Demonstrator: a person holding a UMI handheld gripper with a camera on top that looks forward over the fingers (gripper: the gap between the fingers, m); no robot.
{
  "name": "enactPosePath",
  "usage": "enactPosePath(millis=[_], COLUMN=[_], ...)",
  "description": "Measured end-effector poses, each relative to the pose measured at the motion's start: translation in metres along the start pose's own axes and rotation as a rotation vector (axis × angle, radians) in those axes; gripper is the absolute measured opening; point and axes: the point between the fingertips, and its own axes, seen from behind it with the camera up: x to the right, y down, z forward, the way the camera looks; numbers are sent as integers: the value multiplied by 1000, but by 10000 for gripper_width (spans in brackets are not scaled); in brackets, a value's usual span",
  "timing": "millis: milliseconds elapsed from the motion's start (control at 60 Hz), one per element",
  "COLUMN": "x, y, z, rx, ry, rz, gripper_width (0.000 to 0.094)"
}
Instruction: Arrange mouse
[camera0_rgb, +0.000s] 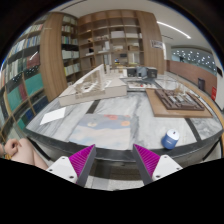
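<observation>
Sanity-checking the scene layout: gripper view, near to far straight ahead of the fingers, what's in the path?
Gripper, fingers open with nothing between them → grey mat on the table just ahead → architectural model → bookshelves at the back wall.

Mouse not visible w/ certainty; small blue-white obj (172, 137) on table, ahead-right of tongs.

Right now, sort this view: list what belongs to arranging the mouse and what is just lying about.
Job: gripper, fingers open, nothing between them; small blue-and-white object beyond them, possibly the mouse.
Lying about: wooden frame; white sheet; bookshelves; a person's hand.
</observation>
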Motion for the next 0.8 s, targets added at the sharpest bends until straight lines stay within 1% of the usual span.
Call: enactPosePath(millis=[17,133,250,300,417,567,650,800], x=[26,80,146,172,215,250,252,251], y=[-4,-5,4,12,14,12,8,0], z=[-6,5,20,24,35,62,81,109], rx=[-1,8,-16,-45,-39,-39,-42,-13], ry=[2,24,105,136,164,205,197,228], rz=[9,68,89,103,147,163,171,132], gripper_width=[782,777,780,778,778,778,775,764])
